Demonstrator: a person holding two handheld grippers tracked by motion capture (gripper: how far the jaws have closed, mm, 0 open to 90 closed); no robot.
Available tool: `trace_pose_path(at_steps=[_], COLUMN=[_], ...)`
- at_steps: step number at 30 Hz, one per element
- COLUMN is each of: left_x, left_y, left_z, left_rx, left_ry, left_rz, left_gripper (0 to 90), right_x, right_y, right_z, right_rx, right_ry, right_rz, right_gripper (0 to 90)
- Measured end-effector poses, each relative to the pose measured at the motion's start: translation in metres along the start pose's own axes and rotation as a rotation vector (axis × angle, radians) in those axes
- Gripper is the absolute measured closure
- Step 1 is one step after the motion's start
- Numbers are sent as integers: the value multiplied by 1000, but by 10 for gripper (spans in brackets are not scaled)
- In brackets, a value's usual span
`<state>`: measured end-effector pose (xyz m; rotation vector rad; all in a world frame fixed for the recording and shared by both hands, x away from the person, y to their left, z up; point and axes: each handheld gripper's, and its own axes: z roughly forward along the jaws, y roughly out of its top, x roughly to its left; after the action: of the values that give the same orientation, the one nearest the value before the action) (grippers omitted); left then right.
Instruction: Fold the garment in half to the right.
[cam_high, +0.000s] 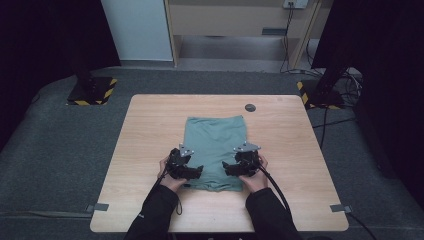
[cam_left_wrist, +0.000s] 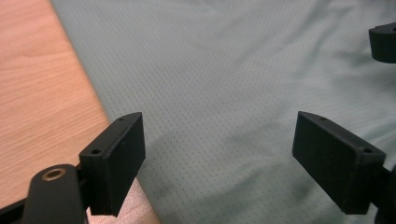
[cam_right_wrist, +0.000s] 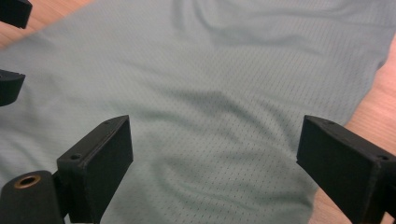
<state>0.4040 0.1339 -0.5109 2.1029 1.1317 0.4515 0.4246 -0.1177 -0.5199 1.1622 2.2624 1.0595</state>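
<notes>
The high view is dim and soft, its upper corners nearly black; the pale wooden table (cam_high: 150, 120) catches even overhead light. In both gripper views the pale green mesh cloth (cam_left_wrist: 224, 84) looks sharp, with faint shadows at the lower edge.

Light wooden table (cam_high: 150, 150), square top. Folded grey-green garment (cam_high: 216, 140) lies flat at centre, toward near edge. Small dark round disc (cam_high: 250, 107) near far edge.

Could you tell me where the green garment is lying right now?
The folded green garment lies mid-table, near the person's edge, between both grippers.
</notes>
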Motion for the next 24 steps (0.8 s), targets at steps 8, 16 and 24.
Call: trace_pose_path(at_steps=[8, 16, 24], left_x=[-4, -9, -12], left_y=[5, 4, -1], left_z=[-17, -23, -22], left_rx=[-50, -70, -59], left_ry=[-10, 3, 34], left_rz=[6, 28, 48], left_gripper=[154, 133, 113], right_x=[1, -4, -11], right_y=[6, 6, -6], right_z=[-21, -40, -54], right_rx=[-37, -45, -42], right_ry=[11, -10, -53], right_rz=[12, 8, 25], right_gripper=[88, 80, 76])
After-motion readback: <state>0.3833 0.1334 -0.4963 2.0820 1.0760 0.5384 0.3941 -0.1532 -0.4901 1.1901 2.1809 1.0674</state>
